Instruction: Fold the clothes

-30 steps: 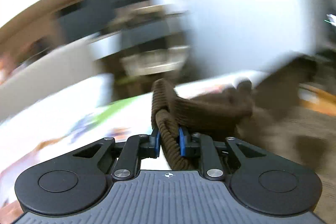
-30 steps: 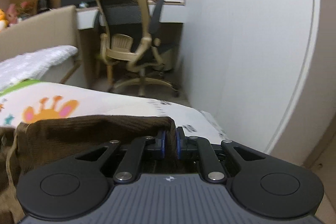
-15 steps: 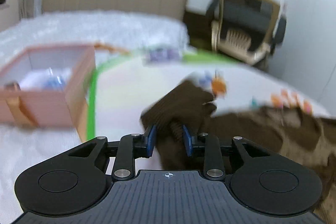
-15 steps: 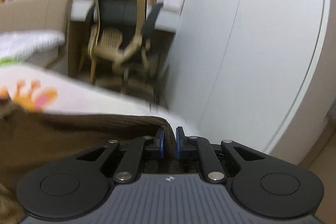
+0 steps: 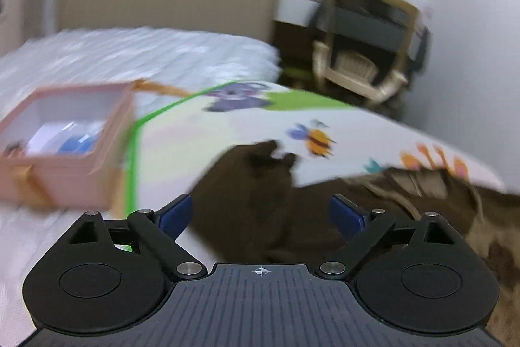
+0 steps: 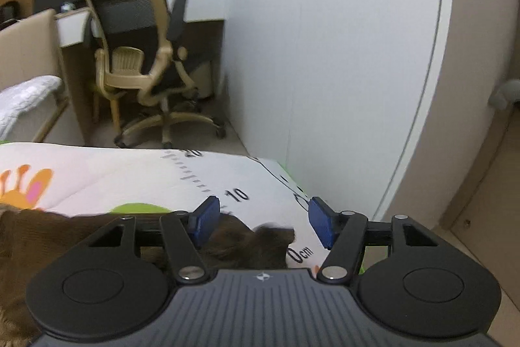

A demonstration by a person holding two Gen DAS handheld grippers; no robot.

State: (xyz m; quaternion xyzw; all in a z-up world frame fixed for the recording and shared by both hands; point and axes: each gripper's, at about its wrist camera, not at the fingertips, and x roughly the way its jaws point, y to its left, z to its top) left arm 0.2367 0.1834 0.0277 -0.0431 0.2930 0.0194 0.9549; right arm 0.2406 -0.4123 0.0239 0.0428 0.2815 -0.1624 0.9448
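A dark brown knitted garment (image 5: 256,200) lies on a white bed cover printed with cartoon animals (image 5: 201,139). My left gripper (image 5: 260,212) hangs just above one end of it; its jaws are opening wide and the blue pads do not touch the cloth, which lies loose between and below them. In the right wrist view another end of the same garment (image 6: 247,241) lies on the cover (image 6: 130,181) near its printed ruler marks. My right gripper (image 6: 265,225) is also opening, its pads clear of the cloth.
A pink open box (image 5: 61,145) with small items stands on the bed at left. A beige and black office chair (image 6: 136,54) and a desk stand beyond the bed's end. A white wardrobe wall (image 6: 325,54) rises close on the right.
Both grippers were shut on the brown garment and have let it go. The left one swung across and down to the bed; the cloth now lies on the cover.
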